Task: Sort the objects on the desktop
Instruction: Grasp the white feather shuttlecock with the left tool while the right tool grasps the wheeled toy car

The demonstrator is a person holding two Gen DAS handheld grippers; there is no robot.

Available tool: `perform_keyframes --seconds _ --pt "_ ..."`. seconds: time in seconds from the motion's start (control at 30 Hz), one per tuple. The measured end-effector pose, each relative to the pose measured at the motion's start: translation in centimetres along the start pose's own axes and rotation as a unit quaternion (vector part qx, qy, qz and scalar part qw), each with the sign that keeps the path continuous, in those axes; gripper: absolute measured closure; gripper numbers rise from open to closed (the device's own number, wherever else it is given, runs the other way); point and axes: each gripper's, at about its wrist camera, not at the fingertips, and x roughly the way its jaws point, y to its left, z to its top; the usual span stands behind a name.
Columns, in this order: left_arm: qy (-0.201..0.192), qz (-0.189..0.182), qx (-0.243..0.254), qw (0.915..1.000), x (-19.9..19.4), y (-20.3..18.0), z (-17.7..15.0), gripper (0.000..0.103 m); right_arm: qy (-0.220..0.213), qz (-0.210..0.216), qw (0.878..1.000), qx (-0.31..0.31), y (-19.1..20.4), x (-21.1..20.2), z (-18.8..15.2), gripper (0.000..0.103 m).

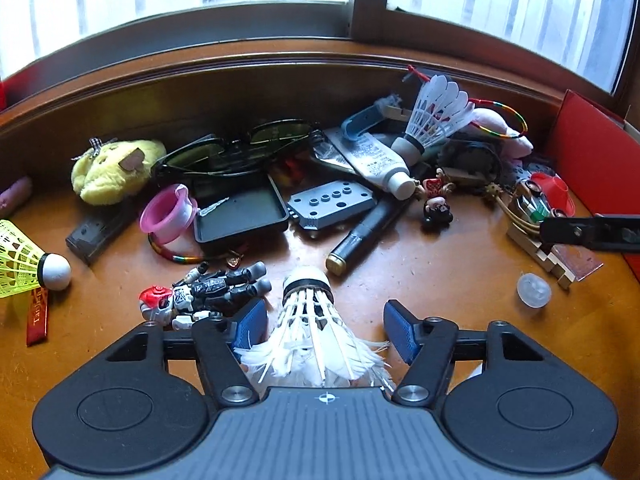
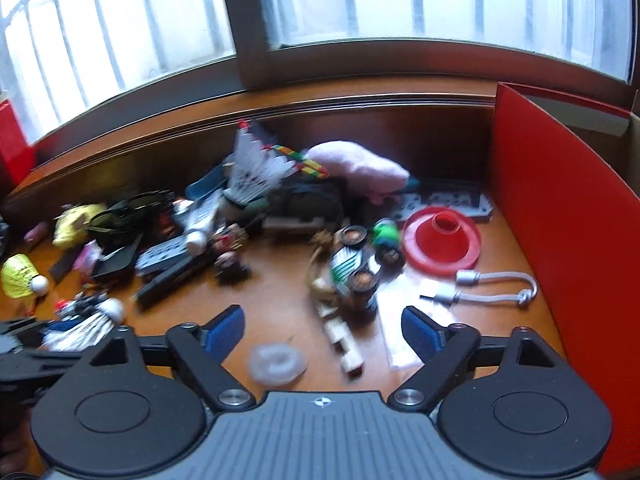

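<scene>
Left claw [image 1: 326, 326] low over tabletop [image 1: 440, 300], jaws spread either side of white feather shuttlecock [image 1: 310, 320], right claw [image 2: 323, 330] spread, holding nothing, red box [image 2: 560, 200] alongside, contents unseen.

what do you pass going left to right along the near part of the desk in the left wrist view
yellow-green shuttlecock → red-headed black robot figure → white feather shuttlecock between the open left gripper's blue pads → small translucent plastic cap
</scene>
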Motion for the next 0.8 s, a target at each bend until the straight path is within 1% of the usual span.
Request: perform_keyframes --seconds 0.03,0.13,0.17,0.23,0.27,0.3,0.33,0.37,0.43,0.47,0.5,0.53,0.6,0.67,0.73,0.8 --pt "-0.001 0.002 0.002 1.0000 0.0 -0.1 0.0 0.039 -0.001 -0.005 1.000 0.003 -0.3 0.5 0.2 0.030" --pt "-0.004 0.005 0.016 0.9999 0.2 -0.4 0.0 0.039 0.000 -0.019 1.000 0.015 -1.1 2.1 0.7 0.042" --pt "-0.006 0.005 0.020 0.9998 0.2 -0.5 0.0 0.039 -0.001 -0.018 1.000 0.020 -1.3 2.5 0.8 0.044" --pt "-0.011 0.003 0.025 0.9996 0.3 -0.6 -0.2 0.036 -0.004 -0.009 0.999 0.031 -1.8 3.3 1.1 0.054" --pt "-0.012 0.001 0.028 0.9995 0.3 -0.7 -0.3 0.032 -0.005 -0.005 0.999 0.034 -2.0 3.6 1.2 0.058" --pt "-0.014 -0.001 0.031 0.9994 0.4 -0.8 -0.4 0.030 -0.006 -0.002 0.999 0.034 -1.9 3.9 1.3 0.064" --pt "-0.016 0.000 0.033 0.9993 0.4 -0.9 -0.4 0.030 -0.006 0.000 0.999 0.031 -1.9 4.2 1.3 0.068" --pt "-0.018 0.001 0.034 0.9993 0.4 -0.9 -0.5 0.030 -0.006 -0.001 1.000 0.027 -1.7 4.5 1.3 0.068" --pt "-0.022 0.002 0.032 0.9992 0.2 -0.9 -0.5 0.039 -0.006 -0.004 1.000 0.019 -1.3 5.0 1.2 0.068" --pt "-0.025 0.002 0.031 0.9992 0.2 -0.9 -0.5 0.050 -0.006 -0.004 1.000 0.017 -1.2 5.1 1.2 0.068" --pt "-0.025 -0.001 0.030 0.9992 0.1 -0.8 -0.5 0.056 -0.005 -0.003 1.000 0.017 -1.1 5.3 1.2 0.068" --pt "-0.026 -0.003 0.029 0.9992 0.1 -0.8 -0.5 0.057 -0.004 -0.003 1.000 0.018 -1.1 5.5 1.2 0.067" --pt "-0.027 -0.008 0.026 0.9993 0.1 -0.7 -0.4 0.063 -0.005 -0.002 1.000 0.016 -1.1 5.6 1.2 0.067" --pt "-0.028 -0.015 0.022 0.9992 0.0 -0.7 -0.4 0.066 -0.006 -0.004 1.000 0.007 -0.9 5.7 1.2 0.067" --pt "-0.028 -0.026 0.017 0.9991 -0.2 -0.6 -0.3 0.067 -0.007 -0.008 1.000 -0.001 -0.8 5.8 1.1 0.072" --pt "-0.028 -0.035 0.015 0.9989 -0.3 -0.5 -0.3 0.068 -0.005 -0.009 1.000 0.003 -0.8 5.7 1.2 0.073"
